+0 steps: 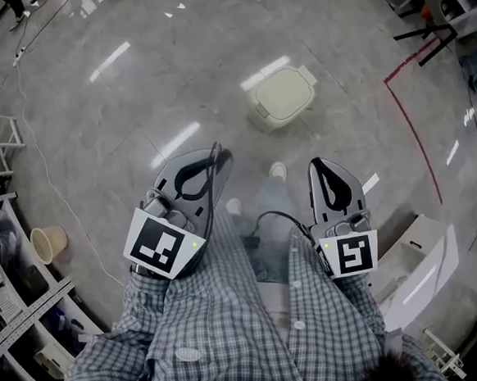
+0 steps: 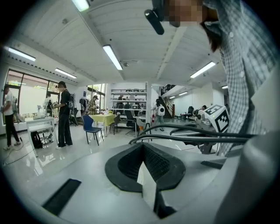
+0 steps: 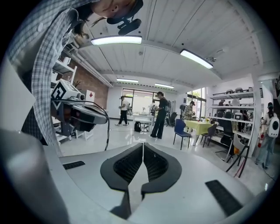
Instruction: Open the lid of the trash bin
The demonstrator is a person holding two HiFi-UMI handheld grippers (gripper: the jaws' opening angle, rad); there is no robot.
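Observation:
The cream trash bin [image 1: 281, 96] stands on the shiny grey floor ahead of the person's feet, its lid down. It shows only in the head view. Both grippers are held close to the person's chest, well short of the bin and high above it. My left gripper [image 1: 211, 156] is shut, its black pads meeting at the tip with nothing between them [image 2: 142, 147]. My right gripper [image 1: 319, 164] is likewise shut and empty [image 3: 143, 144]. Both gripper views look level across the room, not at the bin.
A red tape line [image 1: 410, 123] runs on the floor right of the bin. White boxes [image 1: 425, 261] sit at the right, a beige bucket [image 1: 47, 240] and shelving [image 1: 4, 245] at the left. People [image 2: 64, 113], a yellow table [image 3: 199, 127] and chairs stand farther off.

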